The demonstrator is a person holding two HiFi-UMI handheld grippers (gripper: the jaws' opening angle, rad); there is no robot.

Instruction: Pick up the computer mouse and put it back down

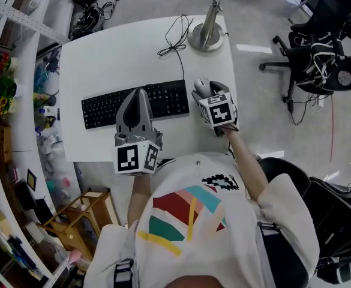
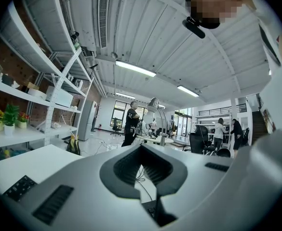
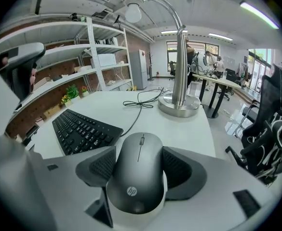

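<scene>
Right gripper around computer mouse

we identify the computer mouse as dark grey and matte, with a scroll wheel and a rear logo. it sits level, nose forward, gripped between the right gripper jaws, right of the keyboard.

Keyboard flanks the mouse's left, lamp base and cable ahead; farther table seems clear.
</scene>
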